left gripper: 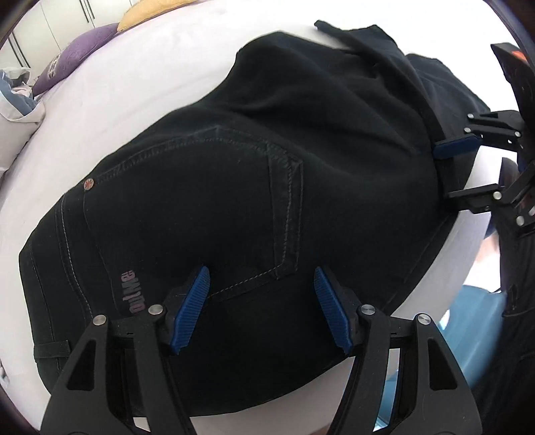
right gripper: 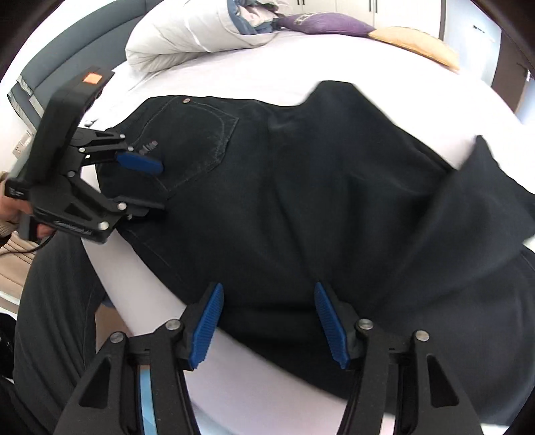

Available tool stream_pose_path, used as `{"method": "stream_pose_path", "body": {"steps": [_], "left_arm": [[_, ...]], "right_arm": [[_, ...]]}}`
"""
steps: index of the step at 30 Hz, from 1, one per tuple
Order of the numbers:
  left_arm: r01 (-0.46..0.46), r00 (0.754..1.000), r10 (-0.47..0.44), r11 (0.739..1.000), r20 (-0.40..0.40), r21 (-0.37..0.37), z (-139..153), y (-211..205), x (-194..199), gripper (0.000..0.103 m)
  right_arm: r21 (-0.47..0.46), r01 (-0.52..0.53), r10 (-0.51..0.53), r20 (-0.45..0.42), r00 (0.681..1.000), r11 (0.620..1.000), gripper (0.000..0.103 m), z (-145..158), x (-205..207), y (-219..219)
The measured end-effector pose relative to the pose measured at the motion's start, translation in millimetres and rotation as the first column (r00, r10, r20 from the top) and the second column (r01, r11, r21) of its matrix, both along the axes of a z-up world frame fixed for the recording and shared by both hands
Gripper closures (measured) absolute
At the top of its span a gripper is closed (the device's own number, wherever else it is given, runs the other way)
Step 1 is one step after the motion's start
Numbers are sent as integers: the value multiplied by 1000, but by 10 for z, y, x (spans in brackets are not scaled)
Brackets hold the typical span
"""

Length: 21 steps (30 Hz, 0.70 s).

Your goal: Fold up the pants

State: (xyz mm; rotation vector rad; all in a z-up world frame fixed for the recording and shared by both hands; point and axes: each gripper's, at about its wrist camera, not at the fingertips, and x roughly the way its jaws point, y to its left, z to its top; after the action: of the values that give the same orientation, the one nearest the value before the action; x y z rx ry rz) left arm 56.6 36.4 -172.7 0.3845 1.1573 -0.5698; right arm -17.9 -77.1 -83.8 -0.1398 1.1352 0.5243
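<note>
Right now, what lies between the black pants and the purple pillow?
Only bare white sheet lies between pants and purple pillow, seen in both views.

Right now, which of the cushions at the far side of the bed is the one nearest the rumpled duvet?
The purple cushion: it lies right against the rumpled duvet, while the yellow cushion sits beyond it, farther from the duvet.

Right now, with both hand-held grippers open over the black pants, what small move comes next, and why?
Probably lower the right hand-held gripper onto the near edge of the pants and close: the legs still lie rumpled, and neither it nor the left hand-held gripper holds cloth.
</note>
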Motion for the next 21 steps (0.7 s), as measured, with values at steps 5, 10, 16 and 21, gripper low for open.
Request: {"method": "stream_pose_path", "body": {"steps": [5,10,16,21], "left_arm": [[-11,996,23,992,88,-124,509,-281,216,39],[-37,993,51,990,105,-135,453,-757,593,39],[-103,995,104,988,1,-115,-65,-927,790,39],[-112,994,113,985,-3,-128,-142,-925,807,39]], "right_arm": [[124,261,-272,86,958,957,37,566,352,-740],[36,514,-513,163,843,857,36,872,1200,-1240],[-134,594,-591,65,804,793,33,615,2079,-1225],[-280,628,-653,2,757,726,32,137,2464,-1276]]}}
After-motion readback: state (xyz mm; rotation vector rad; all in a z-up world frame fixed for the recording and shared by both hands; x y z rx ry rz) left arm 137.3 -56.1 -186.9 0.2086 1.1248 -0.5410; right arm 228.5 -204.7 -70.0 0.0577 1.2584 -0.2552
